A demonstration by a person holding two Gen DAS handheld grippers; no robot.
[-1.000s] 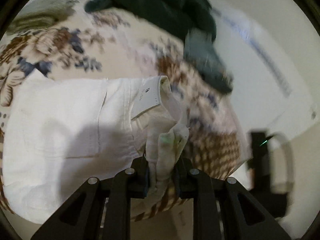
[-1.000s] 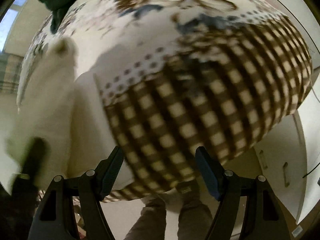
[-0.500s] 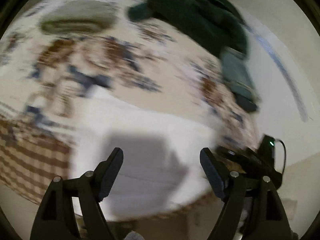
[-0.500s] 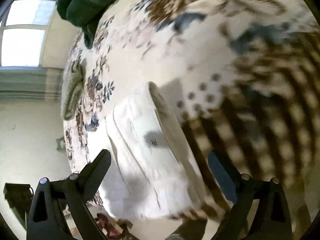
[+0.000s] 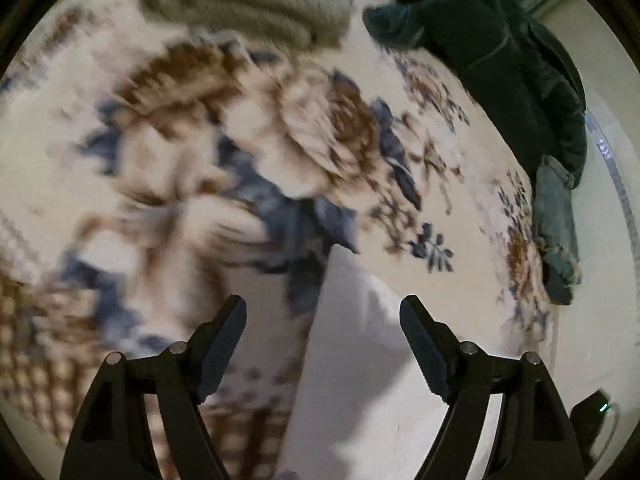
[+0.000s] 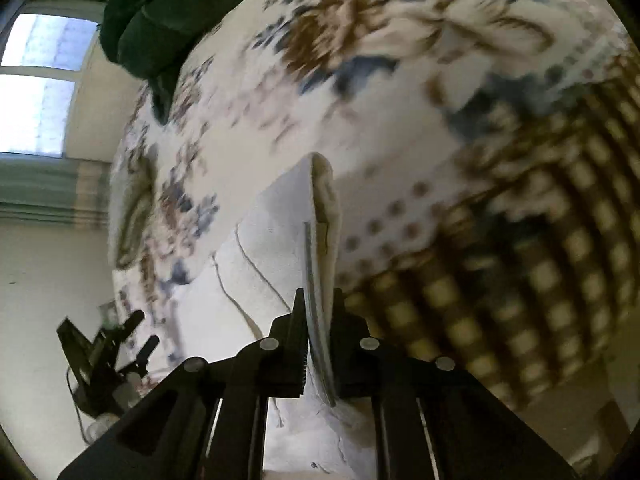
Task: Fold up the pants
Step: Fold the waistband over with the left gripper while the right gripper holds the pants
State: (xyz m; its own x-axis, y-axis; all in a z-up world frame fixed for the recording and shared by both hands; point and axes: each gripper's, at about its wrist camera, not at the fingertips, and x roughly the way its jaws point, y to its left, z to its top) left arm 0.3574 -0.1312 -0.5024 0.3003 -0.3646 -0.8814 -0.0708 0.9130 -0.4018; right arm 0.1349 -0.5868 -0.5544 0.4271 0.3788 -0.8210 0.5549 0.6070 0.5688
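The white pants (image 6: 272, 248), lying on the floral bedspread (image 6: 360, 100), are being clamped at what seems the waistband by the closing right gripper (image 6: 318, 320), while the left gripper (image 5: 322, 328) is being held spread and empty above them.

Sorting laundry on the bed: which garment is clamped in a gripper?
The white pants: the closing right gripper pinches their waistband edge. The dark green garment lies untouched.
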